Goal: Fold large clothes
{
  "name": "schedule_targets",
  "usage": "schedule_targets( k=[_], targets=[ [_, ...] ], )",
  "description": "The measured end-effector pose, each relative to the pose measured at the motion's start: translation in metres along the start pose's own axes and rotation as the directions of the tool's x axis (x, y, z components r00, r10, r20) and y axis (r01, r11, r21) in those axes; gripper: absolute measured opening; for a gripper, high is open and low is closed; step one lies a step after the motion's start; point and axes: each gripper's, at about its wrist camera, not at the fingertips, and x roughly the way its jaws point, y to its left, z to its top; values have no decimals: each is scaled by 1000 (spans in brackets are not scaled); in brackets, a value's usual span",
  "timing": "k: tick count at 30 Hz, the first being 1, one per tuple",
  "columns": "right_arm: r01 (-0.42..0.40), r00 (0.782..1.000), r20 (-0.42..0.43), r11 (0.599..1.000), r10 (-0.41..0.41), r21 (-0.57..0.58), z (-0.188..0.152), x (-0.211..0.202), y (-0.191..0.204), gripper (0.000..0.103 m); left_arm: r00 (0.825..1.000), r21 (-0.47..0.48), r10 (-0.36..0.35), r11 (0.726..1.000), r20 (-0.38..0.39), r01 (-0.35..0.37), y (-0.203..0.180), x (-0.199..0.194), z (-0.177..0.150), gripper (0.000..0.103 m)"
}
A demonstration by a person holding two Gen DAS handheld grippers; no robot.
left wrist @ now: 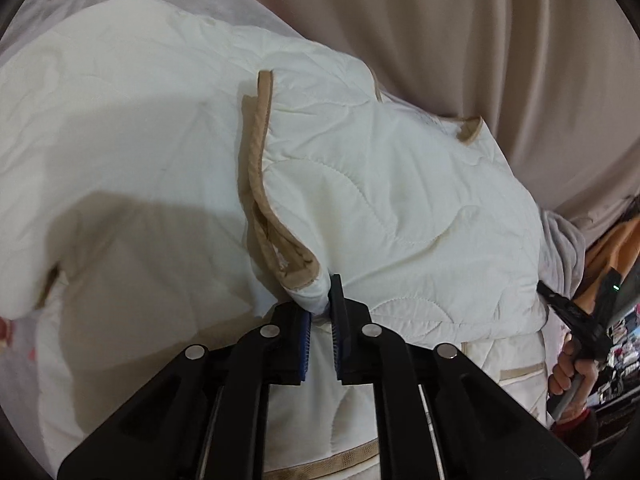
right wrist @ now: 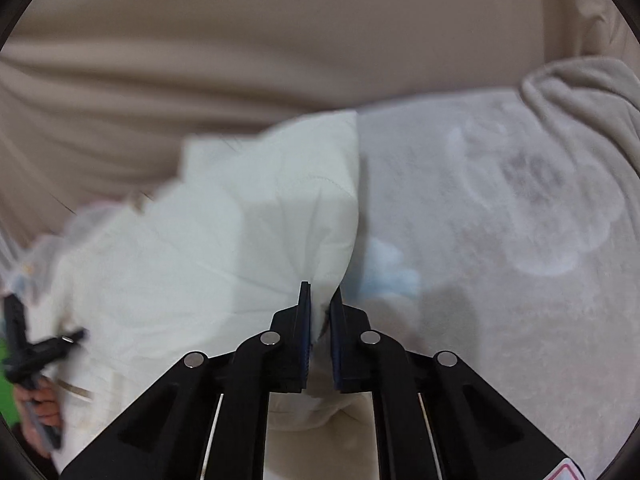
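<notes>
Left wrist view: left hand-held gripper (left wrist: pixel 320 300) was clamped on a tan-trimmed corner of the white quilted garment (left wrist: pixel 380 200), pinched between both pads right at the tips. Tan binding (left wrist: pixel 256 168) ran up and away ahead of the jaws. Bulk of the garment spread ahead and to both sides of this hand-held gripper, lying on a pale bed cover (left wrist: pixel 224 28). Beige curtain (left wrist: pixel 480 40) hung beyond. Far right of it, the person's right hand (left wrist: pixel 568 372) held the other tool.

Right wrist view, blurry: right hand-held gripper (right wrist: pixel 318 304) was closed on a fold of the same white garment (right wrist: pixel 240 240), cloth squeezed between its pads. Garment sat ahead and left of it; printed grey blanket (right wrist: pixel 520 200) lay to its right. Left hand (right wrist: pixel 40 404) was seen at far left edge.
</notes>
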Motion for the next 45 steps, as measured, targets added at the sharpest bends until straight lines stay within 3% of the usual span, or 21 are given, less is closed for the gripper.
schedule_targets(
  k=[4, 6, 8, 11, 13, 16, 18, 19, 20, 22, 25, 28, 31, 32, 33, 35, 37, 38, 40, 41, 45],
  targets=[
    [2, 1000, 9, 1000, -2, 20, 13, -15, 1, 11, 998, 59, 60, 996, 2, -60, -10, -1, 3, 9],
    [27, 996, 87, 999, -29, 25, 29, -32, 4, 16, 998, 77, 64, 995, 4, -64, -10, -6, 6, 10],
    [64, 988, 141, 998, -65, 13, 46, -38, 13, 40, 998, 83, 66, 994, 3, -66, -9, -6, 8, 10],
    [27, 987, 157, 1000, -29, 14, 80, -25, 25, 67, 998, 73, 67, 995, 10, -67, -8, -7, 5, 10],
    [31, 990, 136, 999, -35, 31, 96, -4, 30, 71, 999, 50, 35, 998, 33, -37, -6, -20, 7, 10],
    [33, 997, 68, 996, -38, 77, 107, 32, 35, 71, 992, 21, -31, 999, 122, 28, -16, -43, 16, 16],
    [42, 997, 56, 997, -45, 64, 105, 46, 41, 51, 980, 9, -32, 999, 196, 30, -18, -60, 32, 22],
    [67, 997, 48, 997, -69, 31, 104, 52, 46, 33, 978, 9, -33, 999, 206, 31, -21, -61, 43, 22],
    [99, 994, 48, 995, -99, 1, 102, 55, 50, 23, 978, 0, -29, 1000, 208, 30, -23, -59, 51, 22],
    [146, 988, 62, 989, -143, -38, 98, 57, 55, 13, 979, -26, -12, 1000, 205, 18, -26, -51, 63, 22],
    [193, 980, 58, 981, -191, -18, 94, 62, 45, 11, 974, -100, 42, 995, 224, -20, -25, -42, 69, 21],
    [207, 976, 74, 977, -203, -44, 86, 64, 39, 10, 955, -169, 38, 986, 294, 13, -20, -55, 60, 21],
    [203, 976, 94, 976, -195, -83, 82, 59, 39, 11, 935, -115, 31, 993, 354, 10, -30, -72, 59, 22],
    [192, 978, 101, 978, -183, -79, 82, 57, 38, 11, 944, -85, 33, 996, 329, -5, -34, -68, 63, 26],
    [176, 980, 109, 982, -169, -65, 81, 55, 36, 11, 955, -73, 35, 997, 295, -14, -34, -62, 65, 41],
    [138, 983, 127, 990, -134, -29, 76, 38, 30, 12, 975, -90, 48, 995, 216, -29, -25, -39, 65, 58],
    [96, 985, 141, 995, -95, -1, 71, 27, 26, 14, 988, -122, 70, 991, 134, -54, -15, -16, 61, 58],
    [87, 986, 143, 996, -86, -2, 70, 23, 26, 15, 996, -120, 33, 992, 85, -23, -10, -3, 57, 57],
    [85, 985, 153, 996, -81, -23, 66, 13, 28, 15, 999, -122, -2, 993, 50, 8, -7, 11, 48, 27],
    [84, 985, 154, 996, -78, -31, 64, 9, 29, 15, 999, -123, -21, 992, 38, 26, -6, 13, 44, 6],
    [55, 986, 159, 995, -42, -82, 62, -10, 40, 15, 999, -95, 9, 995, 32, -6, -9, -12, 17, 5]
  ],
)
